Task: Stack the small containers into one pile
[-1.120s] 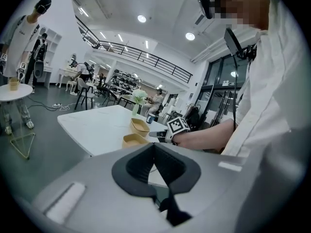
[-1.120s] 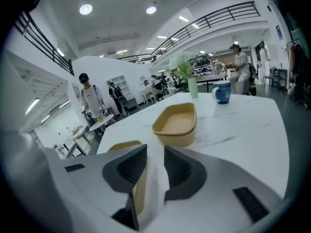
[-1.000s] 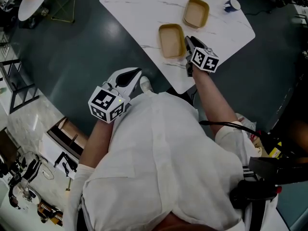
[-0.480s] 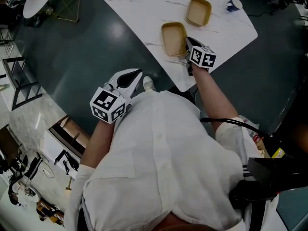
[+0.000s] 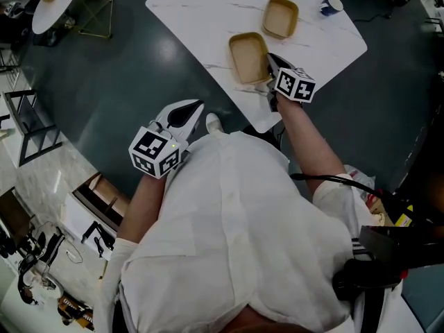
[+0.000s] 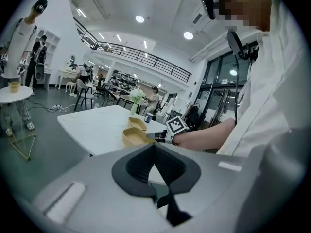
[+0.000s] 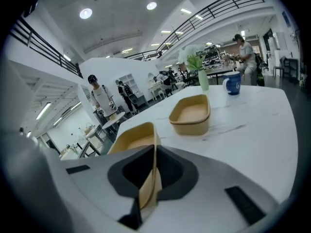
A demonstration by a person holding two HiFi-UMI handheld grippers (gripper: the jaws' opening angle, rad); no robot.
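White tabletop [image 5: 201,12] bearing two tan containers. First, near container [image 5: 248,57], at tabletop's near edge, wall clamped between right gripper [image 5: 271,61] jaws. Second, far container [image 5: 281,17], mid-tabletop. Off tabletop: left gripper [image 5: 193,108], jaws closed, empty.

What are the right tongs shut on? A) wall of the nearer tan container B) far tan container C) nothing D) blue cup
A: the right gripper view shows the right tongs pinching the side wall of the nearer container, while the far container sits apart on the table.
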